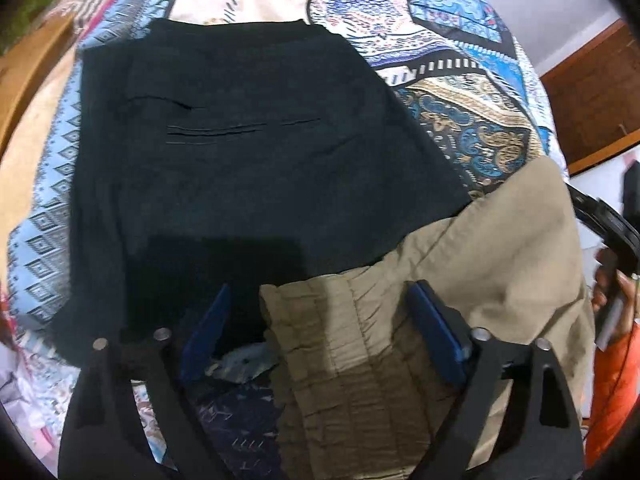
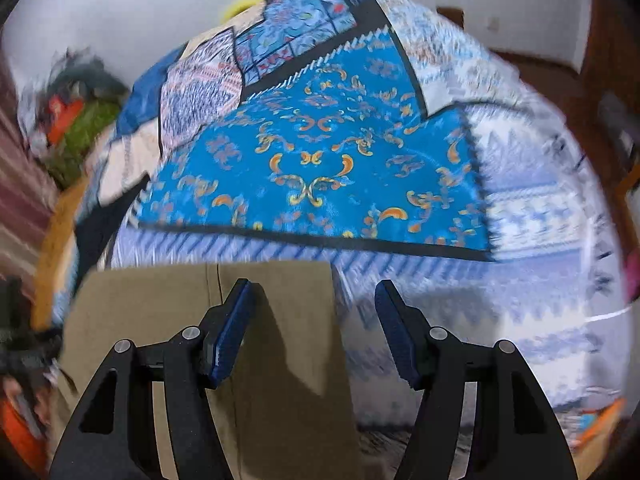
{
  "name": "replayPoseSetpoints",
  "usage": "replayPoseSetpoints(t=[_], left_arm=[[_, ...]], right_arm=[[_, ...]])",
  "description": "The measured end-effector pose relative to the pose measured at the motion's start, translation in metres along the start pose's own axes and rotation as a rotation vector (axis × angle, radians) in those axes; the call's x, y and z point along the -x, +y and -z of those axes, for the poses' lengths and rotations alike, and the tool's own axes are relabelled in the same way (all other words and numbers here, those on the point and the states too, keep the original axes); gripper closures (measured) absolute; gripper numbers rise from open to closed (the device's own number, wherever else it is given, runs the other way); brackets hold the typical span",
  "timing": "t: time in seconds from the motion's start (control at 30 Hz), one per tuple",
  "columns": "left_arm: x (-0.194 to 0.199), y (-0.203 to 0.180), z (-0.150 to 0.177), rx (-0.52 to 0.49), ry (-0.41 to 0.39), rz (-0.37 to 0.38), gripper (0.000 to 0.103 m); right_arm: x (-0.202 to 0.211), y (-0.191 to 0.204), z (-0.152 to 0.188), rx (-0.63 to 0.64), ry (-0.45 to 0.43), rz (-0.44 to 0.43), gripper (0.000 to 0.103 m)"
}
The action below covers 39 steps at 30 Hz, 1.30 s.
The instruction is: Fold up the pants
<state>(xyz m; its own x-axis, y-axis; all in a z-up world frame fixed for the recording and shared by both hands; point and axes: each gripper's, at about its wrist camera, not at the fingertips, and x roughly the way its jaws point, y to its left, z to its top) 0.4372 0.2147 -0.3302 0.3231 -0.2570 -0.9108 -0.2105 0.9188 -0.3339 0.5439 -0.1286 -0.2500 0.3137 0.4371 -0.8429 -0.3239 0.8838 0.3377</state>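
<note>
Left tool (image 1: 320,332) (spread wide) straddles khaki pants' (image 1: 460,280) gathered waistband.

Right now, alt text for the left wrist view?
Open left gripper hovers over the gathered waistband of khaki pants, which overlap folded dark pants on a blue patterned bedspread.

A bed with a patterned blue bedspread (image 1: 460,20) is seen; dark pants (image 1: 248,140) and khaki pants (image 1: 480,248) are laid on it, overlapping.
</note>
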Motion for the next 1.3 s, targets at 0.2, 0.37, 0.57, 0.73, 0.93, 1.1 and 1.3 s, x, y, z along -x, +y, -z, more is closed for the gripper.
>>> replayPoseSetpoints(t=[0.2,0.37,0.57,0.73,0.93,1.1,1.3], left_arm=[[0.009,-0.002,0.004,0.022,-0.038,0.012,0.051],[0.036,-0.021,0.01,-0.041,-0.145,-0.126,0.059],[0.112,-0.042,0.008,-0.118,-0.332,-0.163,0.061],[0.181,-0.07,0.015,-0.161,-0.476,-0.139,0.061],[0.212,-0.093,0.049,-0.233,-0.502,-0.092,0.062],[0.213,-0.098,0.092,-0.26,-0.478,-0.094,0.062],[0.209,-0.086,0.141,-0.25,-0.42,-0.071,0.062]], right_arm=[[0.003,0.004,0.007,-0.003,0.009,-0.078,0.078],[0.024,0.022,0.012,0.092,-0.067,0.027,0.091],[0.1,0.039,-0.001,0.149,-0.227,0.028,0.091],[0.18,0.064,-0.01,0.183,-0.398,0.008,0.092],[0.234,0.075,0.022,0.204,-0.448,-0.01,0.092],[0.252,0.072,0.074,0.227,-0.445,-0.005,0.092],[0.262,0.068,0.14,0.201,-0.388,-0.03,0.092]])
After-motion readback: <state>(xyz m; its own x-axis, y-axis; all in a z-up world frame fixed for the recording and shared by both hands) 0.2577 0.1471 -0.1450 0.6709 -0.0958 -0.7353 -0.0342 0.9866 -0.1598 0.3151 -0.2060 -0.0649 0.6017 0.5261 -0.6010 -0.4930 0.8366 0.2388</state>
